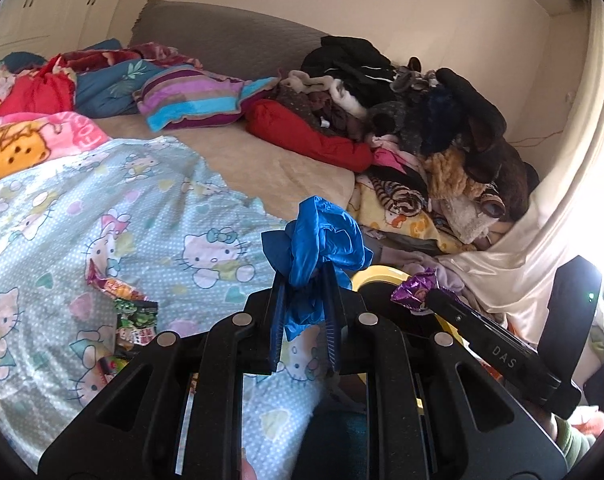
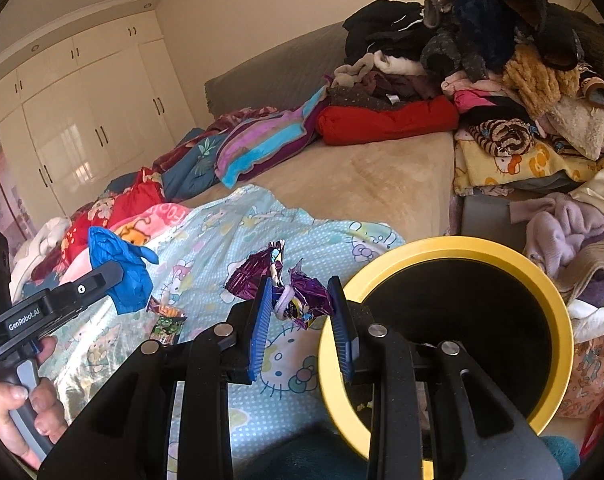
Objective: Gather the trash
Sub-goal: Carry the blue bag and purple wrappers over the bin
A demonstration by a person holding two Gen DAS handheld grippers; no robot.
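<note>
Fingers [image 1: 279, 312] of the left gripper [image 1: 304, 312] are clamped on a crumpled blue glove [image 1: 322, 236], held above the Hello Kitty quilt [image 1: 142, 200]. A purple foil wrapper [image 2: 298, 300] is pinched in the right gripper [image 2: 302, 312], just beside the yellow-rimmed bin [image 2: 558, 304], whose dark interior cannot be made out. More wrappers [image 1: 130, 308] are left on the quilt, partly hidden behind the left gripper's frame.

The yellow bin [image 1: 376, 274] sits mostly hidden behind the left gripper [image 1: 304, 304] — its inside too dark to read.
</note>
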